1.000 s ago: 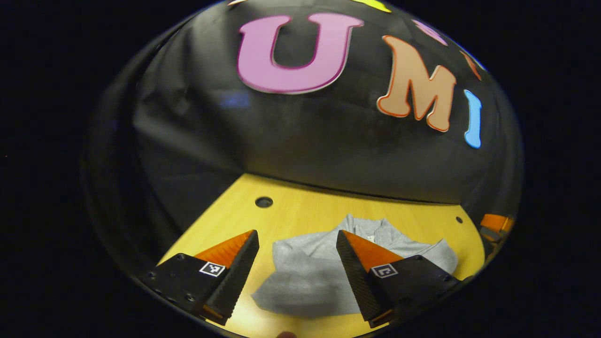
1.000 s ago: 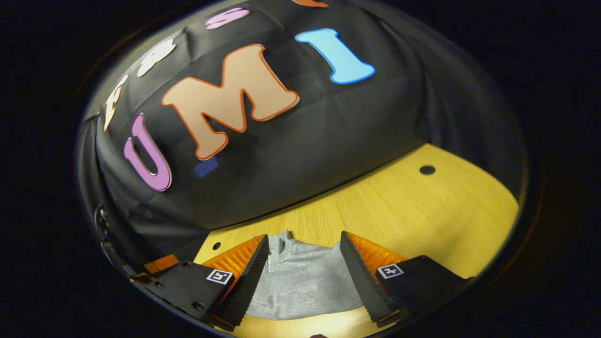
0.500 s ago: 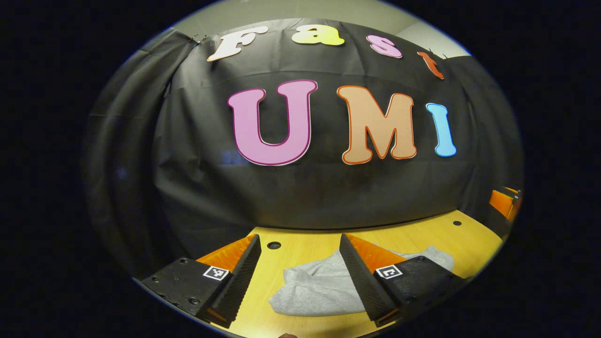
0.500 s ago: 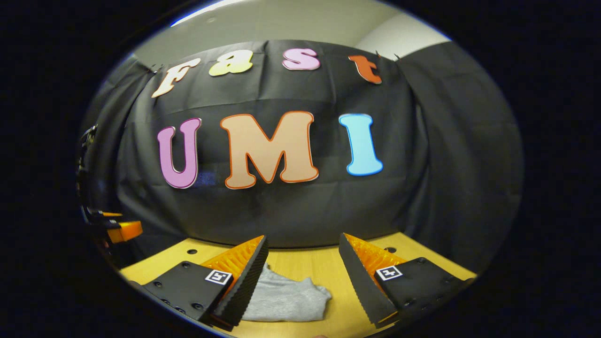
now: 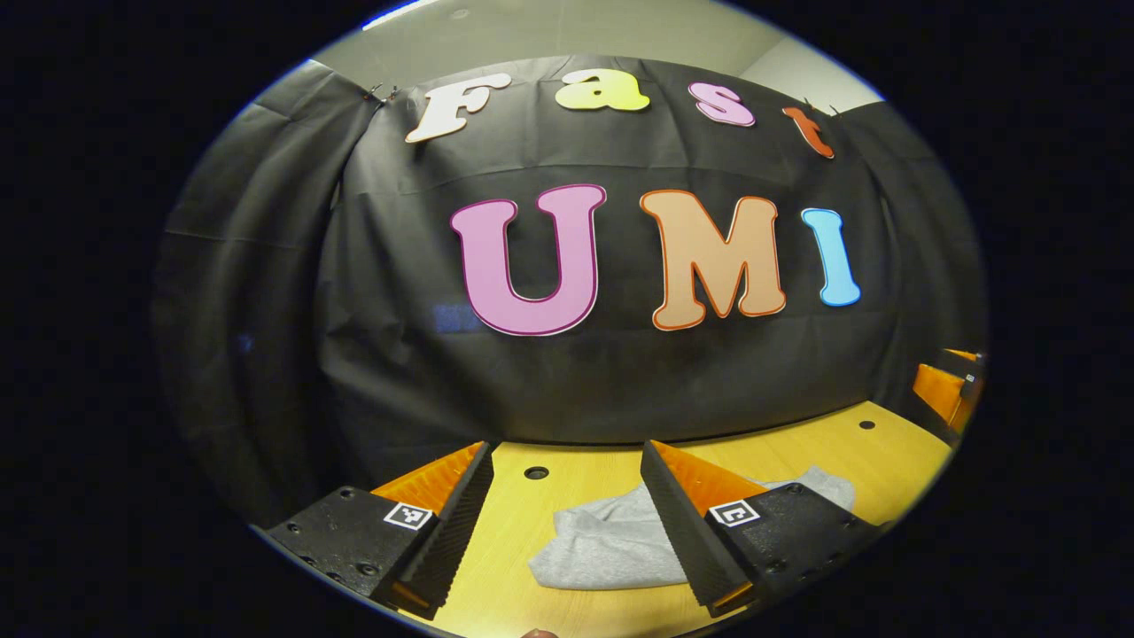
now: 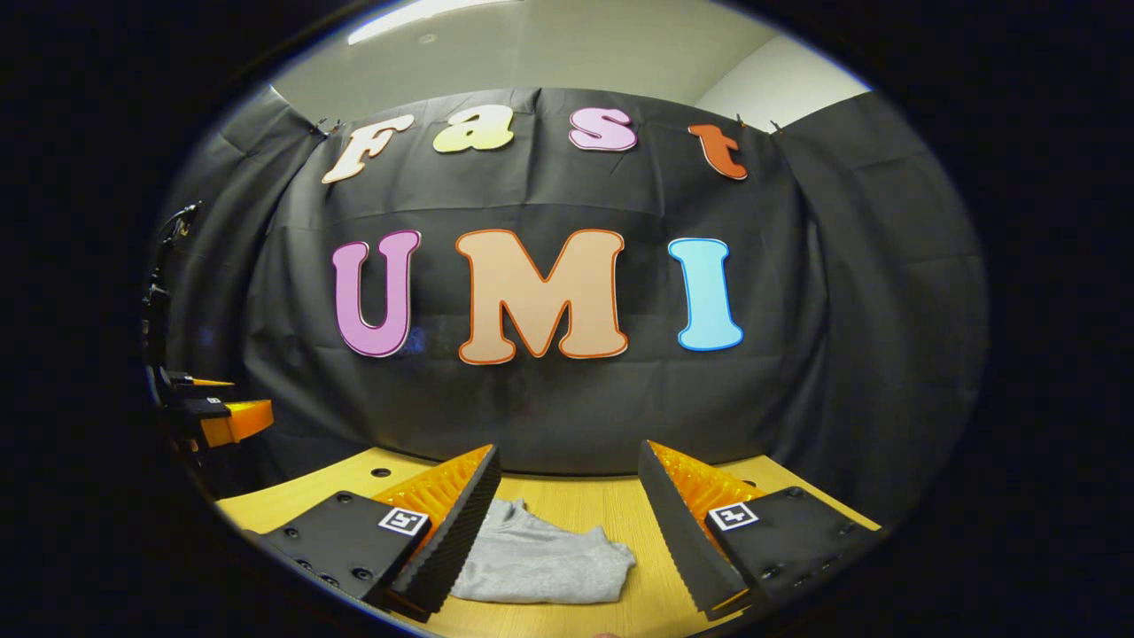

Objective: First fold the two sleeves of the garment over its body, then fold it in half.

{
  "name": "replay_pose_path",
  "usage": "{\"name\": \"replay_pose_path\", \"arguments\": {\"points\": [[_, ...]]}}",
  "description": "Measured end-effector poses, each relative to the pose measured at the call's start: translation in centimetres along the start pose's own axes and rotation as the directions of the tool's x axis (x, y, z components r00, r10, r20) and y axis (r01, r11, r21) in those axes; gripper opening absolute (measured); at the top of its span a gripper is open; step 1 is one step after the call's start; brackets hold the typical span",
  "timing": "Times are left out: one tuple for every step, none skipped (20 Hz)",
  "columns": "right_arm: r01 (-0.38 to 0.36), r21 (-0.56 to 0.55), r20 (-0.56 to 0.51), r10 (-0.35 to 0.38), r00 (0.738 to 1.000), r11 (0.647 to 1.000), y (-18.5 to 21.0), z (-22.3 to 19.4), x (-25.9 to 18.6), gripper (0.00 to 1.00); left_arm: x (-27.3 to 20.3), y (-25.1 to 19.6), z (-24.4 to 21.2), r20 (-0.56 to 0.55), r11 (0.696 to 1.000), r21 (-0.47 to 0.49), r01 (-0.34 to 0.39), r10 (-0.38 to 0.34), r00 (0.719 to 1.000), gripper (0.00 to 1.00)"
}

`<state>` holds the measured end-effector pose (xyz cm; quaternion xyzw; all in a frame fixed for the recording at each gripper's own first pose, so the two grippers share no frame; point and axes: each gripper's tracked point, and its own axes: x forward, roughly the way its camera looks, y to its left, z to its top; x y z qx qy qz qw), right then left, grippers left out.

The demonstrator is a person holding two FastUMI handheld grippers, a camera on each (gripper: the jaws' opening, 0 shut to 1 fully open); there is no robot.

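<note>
Jaws: your left gripper [image 5: 567, 523] and right gripper [image 6: 567, 523] both stand wide apart with nothing between the fingers; neither touches cloth.
Garment: the grey garment [image 5: 611, 549] lies on the table [image 5: 797, 447] as a compact bundle, ahead of and below both grippers; in the right gripper view it [image 6: 540, 563] sits just beside your left-hand finger.
Fold state: judged from its compact, layered outline, the sleeves look already laid in and the halving looks done or nearly so; the low angle hides the seams, so you cannot confirm it.
Step in hand: you appear to be lifted clear of the work, both cameras facing the booth's wall [image 6: 549, 408].
Doing it well: tilt down to check that the edges line up before you finish; if a corner strays, pinch only the top layer near its edge and lay it flat.
Risk: a deep bite could drag the lower layers and undo the fold.
Surroundings: the other gripper [image 5: 943, 394] shows at the far right of the left gripper view, well apart from the garment.
</note>
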<state>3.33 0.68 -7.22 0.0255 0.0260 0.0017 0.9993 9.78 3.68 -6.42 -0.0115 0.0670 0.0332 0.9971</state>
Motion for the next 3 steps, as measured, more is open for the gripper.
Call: {"name": "replay_pose_path", "arguments": {"points": [[-0.001,0.001,-0.005,0.001,1.0,1.0,0.07,-0.12,-0.05,0.97,-0.07,-0.03,0.04,0.011,1.0,-0.003,0.005,-0.005,1.0,0.97],[-0.003,0.005,-0.022,0.003,1.0,1.0,0.2,-0.66,0.04,0.99,-0.2,0.07,0.06,0.018,1.0,-0.004,0.008,-0.008,1.0,0.97],[-0.004,0.01,-0.033,0.004,0.999,1.0,0.38,-0.95,-0.14,0.98,-0.28,0.12,0.05,0.021,1.0,-0.001,0.01,-0.01,1.0,0.97]]}}
